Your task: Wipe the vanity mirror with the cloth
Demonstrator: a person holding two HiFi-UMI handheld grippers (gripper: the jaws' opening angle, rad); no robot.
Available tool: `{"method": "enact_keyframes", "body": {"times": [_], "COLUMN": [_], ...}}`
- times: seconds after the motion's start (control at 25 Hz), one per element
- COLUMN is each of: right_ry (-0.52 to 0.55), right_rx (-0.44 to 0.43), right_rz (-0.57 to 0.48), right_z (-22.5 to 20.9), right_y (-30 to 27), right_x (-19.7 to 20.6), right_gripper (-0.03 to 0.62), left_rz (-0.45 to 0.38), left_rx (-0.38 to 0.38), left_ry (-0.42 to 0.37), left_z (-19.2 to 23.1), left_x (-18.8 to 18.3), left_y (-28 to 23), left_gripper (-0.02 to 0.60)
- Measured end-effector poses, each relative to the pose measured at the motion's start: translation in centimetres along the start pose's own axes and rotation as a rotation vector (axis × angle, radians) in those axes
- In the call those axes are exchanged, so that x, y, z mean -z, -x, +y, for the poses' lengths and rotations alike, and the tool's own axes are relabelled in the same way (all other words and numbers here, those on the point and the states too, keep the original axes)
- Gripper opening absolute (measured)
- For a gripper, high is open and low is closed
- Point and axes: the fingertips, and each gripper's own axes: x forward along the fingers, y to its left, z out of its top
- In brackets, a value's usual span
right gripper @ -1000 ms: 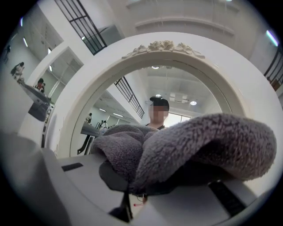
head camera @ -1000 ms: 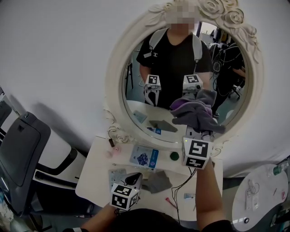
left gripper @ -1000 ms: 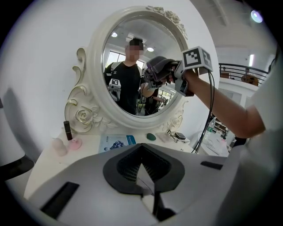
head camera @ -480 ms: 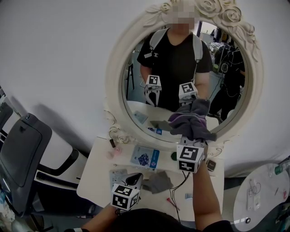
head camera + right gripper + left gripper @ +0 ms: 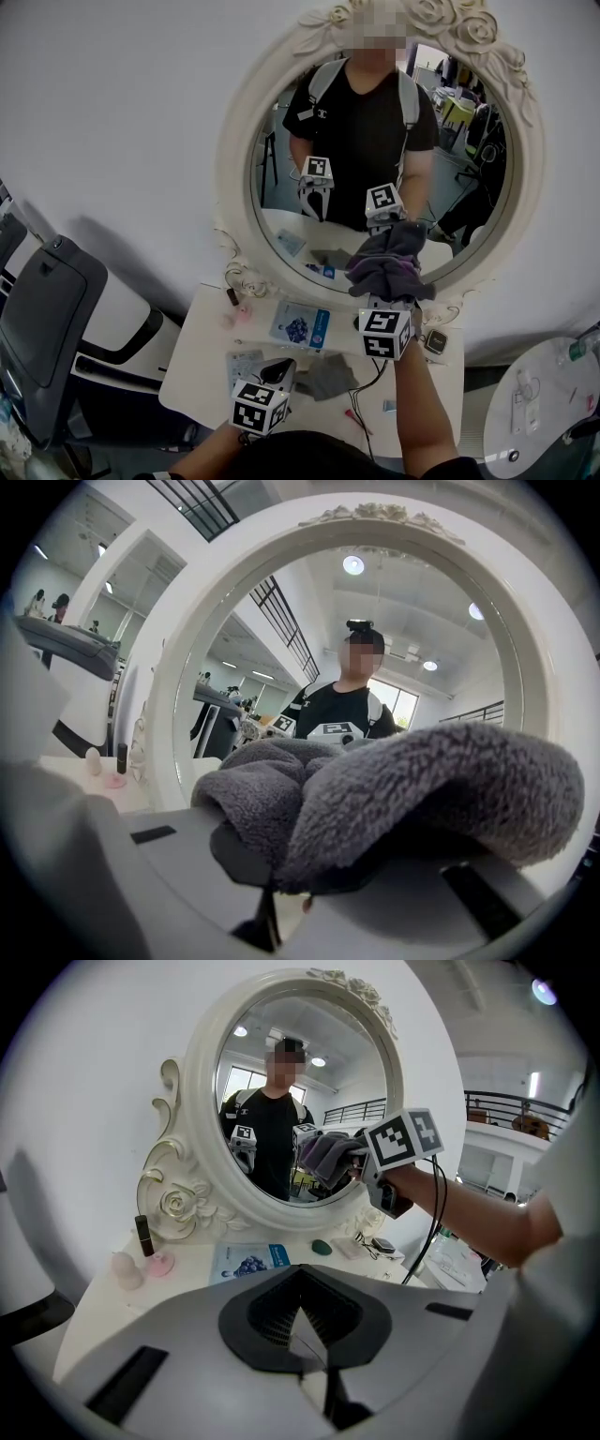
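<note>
The oval vanity mirror with a cream rose-carved frame (image 5: 234, 159) stands upright at the back of the white table top (image 5: 192, 361). The right gripper (image 5: 387, 292) is at the lower right part of the mirror glass. Its jaws are clamped on the grey fleece cloth (image 5: 389, 255), which bunches over them and appears to rest against the glass; contact is not clearly visible. The left gripper (image 5: 275, 373) hovers well below the mirror, jaws pressed together with nothing between them. A blue-and-white flat packet (image 5: 298, 325) lies just below the mirror frame.
</note>
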Motion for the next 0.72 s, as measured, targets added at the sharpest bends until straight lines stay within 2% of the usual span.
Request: {"method": "enact_keyframes", "body": {"times": [0.32,0.48,0.6,0.72], "right_ry": [0.032,0.027,-0.002,-0.085], "right_rx": [0.007,-0.006,-0.057,-0.110], "right_rz": [0.077,0.138,0.237,0.333], "right_z": [1.6,2.7,4.0,5.0], "right_y": [-1.0,-1.5,-2.2,-2.8], "right_x": [3.4,5.9,8.6,11.2], "right_gripper": [0.034,0.034,0.034,0.034], "left_rz": [0.005,-0.001,-0.007,-0.006], "left_rx": [0.017,0.014,0.004,-0.003], "left_ry": [0.037,0.023,0.024,0.025], "left_z": [-0.1,-0.1,0.1,0.1], "left_x": [0.1,-0.2,-0.3,-0.1], "left_y": [-0.1,0.1,0.4,0.7], "left_gripper": [0.000,0.000,0.000,0.000]}}
